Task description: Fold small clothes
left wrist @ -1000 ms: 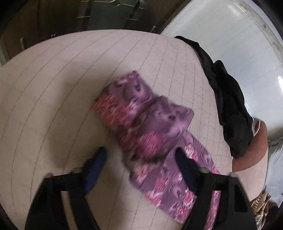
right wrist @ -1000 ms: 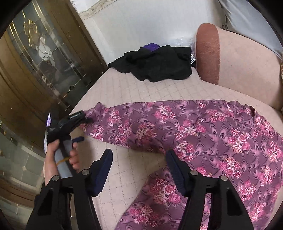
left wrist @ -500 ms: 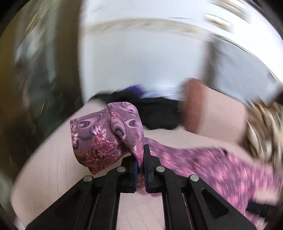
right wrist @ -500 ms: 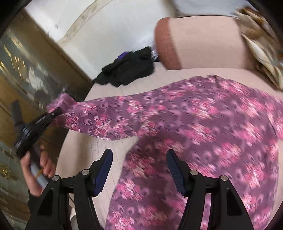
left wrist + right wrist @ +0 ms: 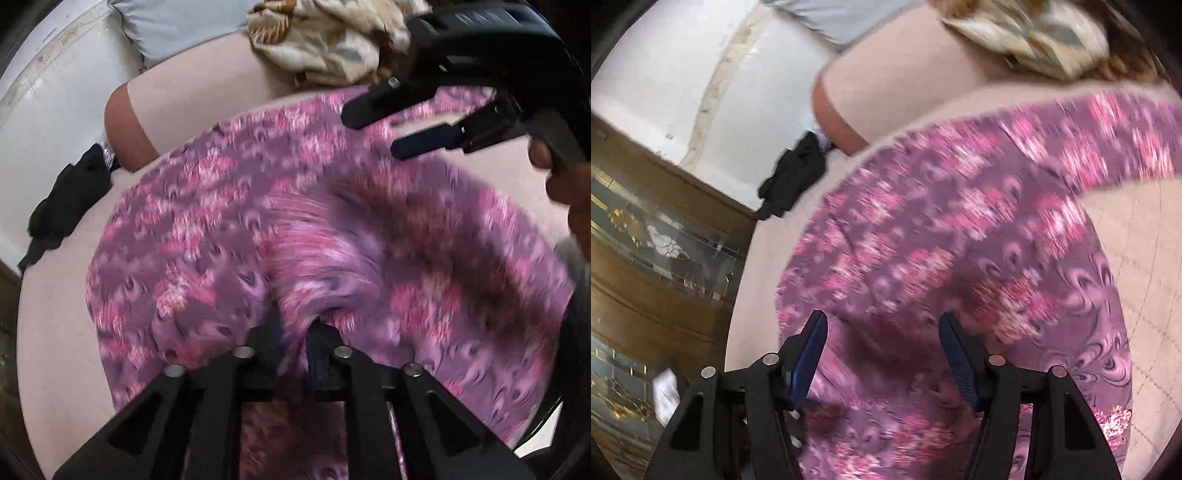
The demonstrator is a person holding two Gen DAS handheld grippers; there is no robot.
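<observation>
Purple floral garment (image 5: 207,229), partly lifted

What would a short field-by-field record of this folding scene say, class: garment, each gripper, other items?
garment: purple floral fabric garment, spread on the pale pink quilted bed
left gripper: shut on a bunch of the garment
right gripper: open, above the garment
other items: black crumpled clothing at the bed's edge; beige patterned cloth

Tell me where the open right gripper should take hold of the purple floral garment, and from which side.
Probably the garment's free edge beside the bare quilted bedspread, coming in from that side. The right gripper hovers open over flat cloth that offers no lip; the left gripper already pinches a bunched fold.
</observation>
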